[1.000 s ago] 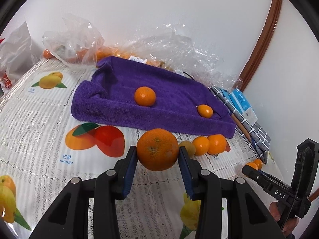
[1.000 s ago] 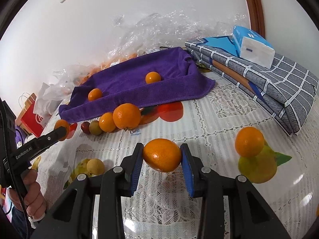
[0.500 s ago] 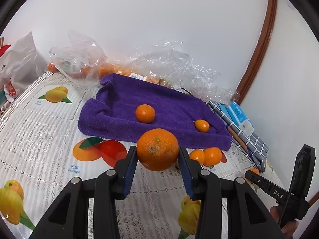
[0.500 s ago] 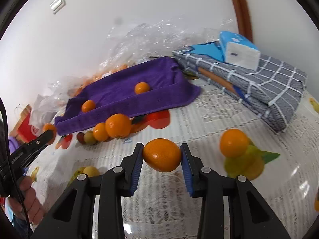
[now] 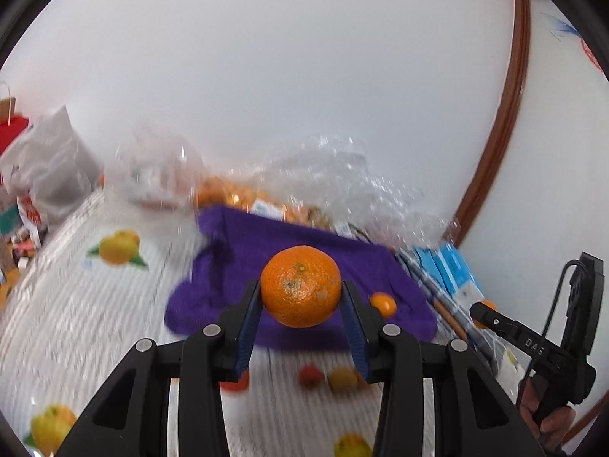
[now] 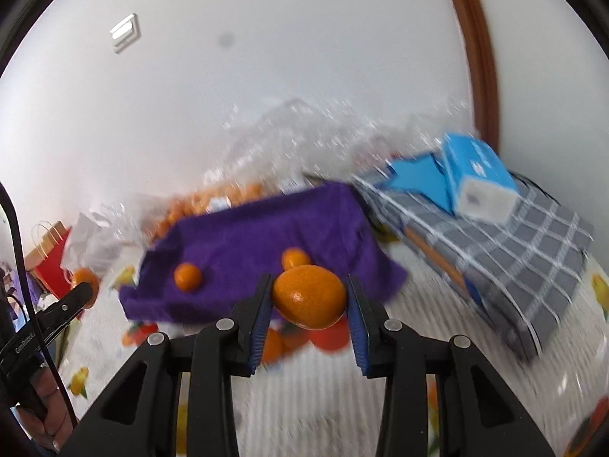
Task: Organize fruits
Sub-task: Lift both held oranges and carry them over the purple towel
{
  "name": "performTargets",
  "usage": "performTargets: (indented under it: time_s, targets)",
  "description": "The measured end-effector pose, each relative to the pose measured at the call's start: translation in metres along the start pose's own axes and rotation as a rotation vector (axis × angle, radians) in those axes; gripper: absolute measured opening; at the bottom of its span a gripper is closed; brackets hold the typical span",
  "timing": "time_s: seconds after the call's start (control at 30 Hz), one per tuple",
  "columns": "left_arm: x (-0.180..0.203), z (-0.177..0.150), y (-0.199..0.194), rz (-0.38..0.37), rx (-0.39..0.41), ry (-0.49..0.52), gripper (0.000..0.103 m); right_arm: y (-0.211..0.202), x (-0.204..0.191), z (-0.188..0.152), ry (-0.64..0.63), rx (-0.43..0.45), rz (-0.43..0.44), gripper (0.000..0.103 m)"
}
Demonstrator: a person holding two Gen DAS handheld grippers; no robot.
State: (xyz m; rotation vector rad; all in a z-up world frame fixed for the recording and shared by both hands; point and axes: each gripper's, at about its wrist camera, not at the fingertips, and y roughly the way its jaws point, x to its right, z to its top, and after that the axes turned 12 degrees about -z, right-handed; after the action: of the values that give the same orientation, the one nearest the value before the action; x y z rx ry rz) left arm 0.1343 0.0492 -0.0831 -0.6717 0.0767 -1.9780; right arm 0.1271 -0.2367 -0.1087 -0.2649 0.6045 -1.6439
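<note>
My left gripper is shut on a large orange, held in the air in front of the purple towel. My right gripper is shut on a smaller orange, also held above the table near the towel. Two small oranges lie on the towel; one shows in the left wrist view. Loose small fruits lie on the tablecloth below the towel. The other gripper shows at the edge of each view.
Clear plastic bags with oranges lie behind the towel by the wall. A folded grey checked cloth with a blue tissue box sits at the right. Paper bags stand at the left. The tablecloth has printed fruit pictures.
Both grippers have risen and tilted upward with their oranges still held; the table and towel now sit lower in both views and the frames are motion-blurred.
</note>
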Motion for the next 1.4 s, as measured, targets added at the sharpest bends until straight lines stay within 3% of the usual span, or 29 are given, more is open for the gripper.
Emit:
performTargets:
  time_s: [0.2, 0.37, 0.53, 0.7, 0.9, 1.4]
  targets:
    - [-0.015, 0.024, 0.041, 0.027, 0.010, -0.020, 0.040, 0.029, -0.027, 0.023, -0.028, 0.018, 0.054, 0.037]
    - [-0.032, 0.010, 0.062, 0.037, -0.009, -0.044, 0.040, 0.060, -0.045, 0.028, -0.049, 0.015, 0.081, 0.037]
    - [-0.046, 0.001, 0.077, 0.091, -0.035, -0.033, 0.040, 0.085, -0.038, 0.016, -0.030, -0.033, 0.077, 0.037]
    - [-0.053, 0.003, 0.081, 0.095, -0.033, -0.051, 0.040, 0.092, -0.020, 0.019, -0.029, -0.020, 0.011, 0.037]
    - [-0.054, 0.002, 0.084, 0.079, -0.035, -0.049, 0.040, 0.103, 0.000, 0.019, 0.021, -0.036, -0.003, 0.037]
    - [-0.059, 0.002, 0.086, 0.070, -0.039, -0.073, 0.040, 0.118, -0.005, 0.009, -0.002, -0.075, -0.021, 0.037]
